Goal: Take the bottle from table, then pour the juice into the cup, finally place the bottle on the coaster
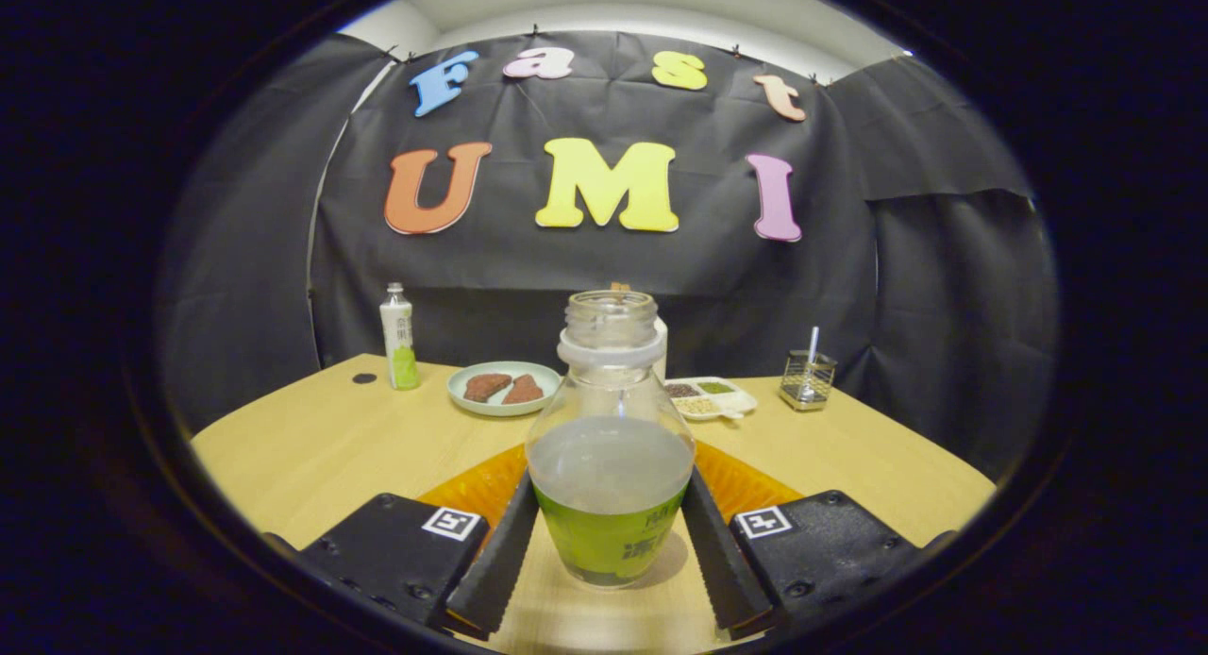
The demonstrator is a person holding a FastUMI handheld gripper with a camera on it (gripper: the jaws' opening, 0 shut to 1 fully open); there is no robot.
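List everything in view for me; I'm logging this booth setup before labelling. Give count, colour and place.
bottle: 1, clear, green label, uncapped, between the fingers, standing on the table
coaster: 1, orange, under and behind the bottle
table: 1, light wood
small bottle: 1, white and green, far side, beside the plate
plate: 1, pale green, two brown pieces on it
divided tray: 1, white, behind the bottle
wire holder: 1, far side, beyond the tray
gripper: 1, fingers on either side of the bottle's base, contact uncertain
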